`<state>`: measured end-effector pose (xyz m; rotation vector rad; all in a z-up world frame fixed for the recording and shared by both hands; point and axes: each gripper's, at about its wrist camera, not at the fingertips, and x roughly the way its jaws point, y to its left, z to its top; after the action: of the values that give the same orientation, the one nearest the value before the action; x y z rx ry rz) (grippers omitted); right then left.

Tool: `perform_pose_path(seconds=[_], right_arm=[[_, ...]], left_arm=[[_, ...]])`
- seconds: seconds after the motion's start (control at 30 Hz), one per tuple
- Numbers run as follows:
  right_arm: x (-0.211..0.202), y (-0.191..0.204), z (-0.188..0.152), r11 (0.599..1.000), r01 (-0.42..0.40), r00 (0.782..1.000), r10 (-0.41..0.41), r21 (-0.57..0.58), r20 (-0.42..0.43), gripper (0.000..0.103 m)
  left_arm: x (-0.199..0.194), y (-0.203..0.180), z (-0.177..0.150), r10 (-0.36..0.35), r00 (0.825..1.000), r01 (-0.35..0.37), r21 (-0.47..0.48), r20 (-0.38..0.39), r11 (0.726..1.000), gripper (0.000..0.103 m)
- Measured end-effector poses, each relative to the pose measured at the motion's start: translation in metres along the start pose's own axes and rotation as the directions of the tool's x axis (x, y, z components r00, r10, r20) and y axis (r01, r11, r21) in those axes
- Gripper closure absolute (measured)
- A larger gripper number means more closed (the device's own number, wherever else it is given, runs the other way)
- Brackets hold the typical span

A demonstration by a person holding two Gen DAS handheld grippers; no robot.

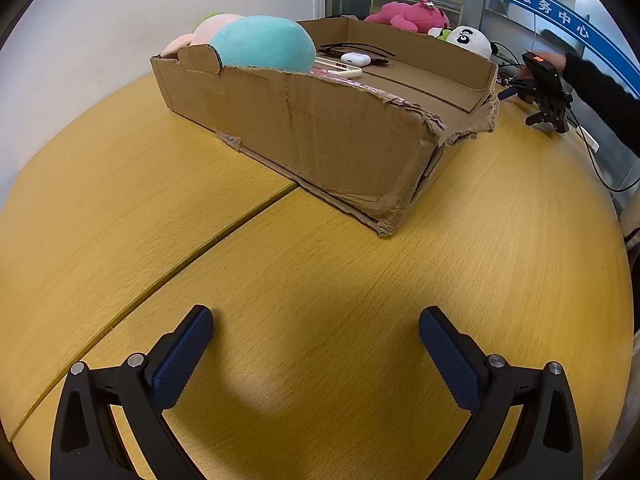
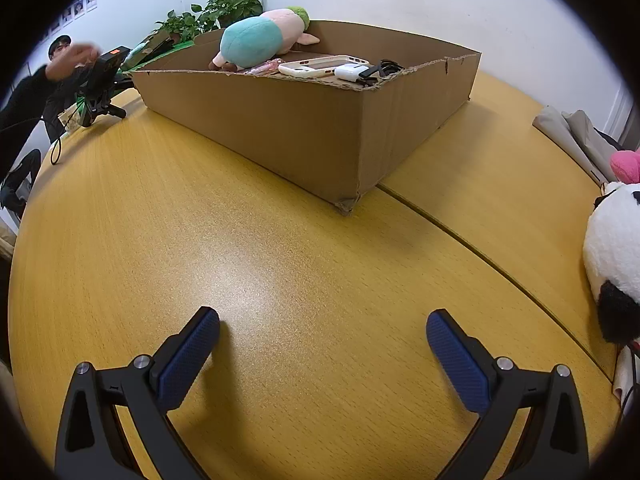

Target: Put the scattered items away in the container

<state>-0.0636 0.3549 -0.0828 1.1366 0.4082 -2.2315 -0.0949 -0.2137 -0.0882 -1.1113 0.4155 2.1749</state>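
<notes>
While both tools point steeply down at bare tabletop, the shallow brown cardboard box with torn rims stands further along the yellow wood-grain table, and every other place here is told from that box. In the left wrist view its long side runs from upper left to lower right, one ragged corner pointing toward the camera; in the right wrist view a crumpled corner points toward the lens.

Inside the box, at one end, lies a teal and pale pink plush toy with a green tuft, on its side, its long axis roughly along the box's length. Toward the middle of the box rest a white rectangular phone case, flat, a small white rounded earbud case touching or just beside it, and a black coiled cable next to that.

Outside the box, a black and white panda plush sits on the table, well apart, with a pink plush beyond the box's far wall.

The left gripper has its blue textured pads spread wide with nothing between them, near the box's long side. The right gripper is equally spread and empty, near the crumpled corner.

Beyond the box a person's dark-sleeved arm reaches to a black device on a small stand
</notes>
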Motion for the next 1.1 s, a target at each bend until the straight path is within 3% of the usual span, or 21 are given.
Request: perform_pose_path(seconds=[0.27,0.47,1.1], right_arm=[[0.001,0.001,0.001,1.000,0.004,1.000,-0.004,0.003,-0.007,0.000],[0.014,-0.006,0.019,0.992,0.074,0.997,-0.075,0.104,-0.002,0.000],[0.012,-0.007,0.019,0.991,0.075,0.997,-0.075,0.109,-0.003,0.000]], left_arm=[[-0.001,0.000,0.001,0.000,1.000,0.000,0.001,0.000,1.000,0.000],[-0.002,0.000,0.001,0.000,1.000,0.000,0.001,0.000,1.000,0.000],[-0.002,-0.001,0.002,0.000,1.000,0.000,0.002,0.000,1.000,0.000]])
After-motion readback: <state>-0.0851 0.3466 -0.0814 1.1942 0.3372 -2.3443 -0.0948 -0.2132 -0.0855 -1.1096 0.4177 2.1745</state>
